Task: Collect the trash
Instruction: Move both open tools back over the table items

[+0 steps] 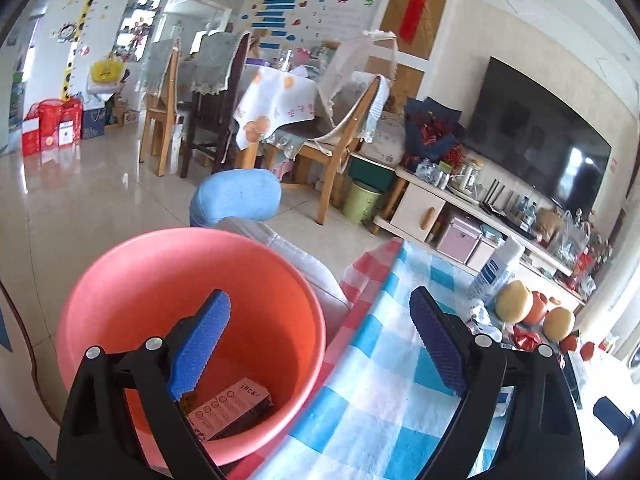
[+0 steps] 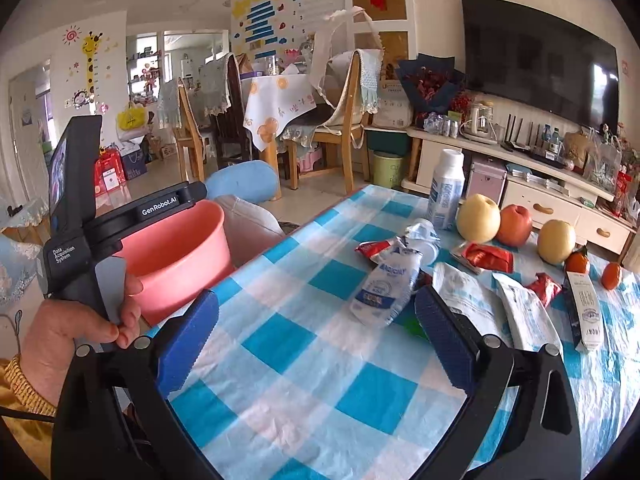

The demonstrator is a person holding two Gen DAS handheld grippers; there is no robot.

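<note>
Checked table (image 2: 320, 340) beneath my right tool (image 2: 316, 344), jaws wide, empty; my left tool (image 1: 320, 344), equally wide, over the pink bucket (image 1: 120, 280).

Checked tablecloth (image 2: 304, 344); wrappers (image 2: 386, 284), fruit (image 2: 478, 218)

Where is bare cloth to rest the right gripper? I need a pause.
The checked tablecloth is bare in front, between the pink bucket and the crumpled milk pouch. Beyond, wrappers, fruit and a carton crowd the right side.
</note>
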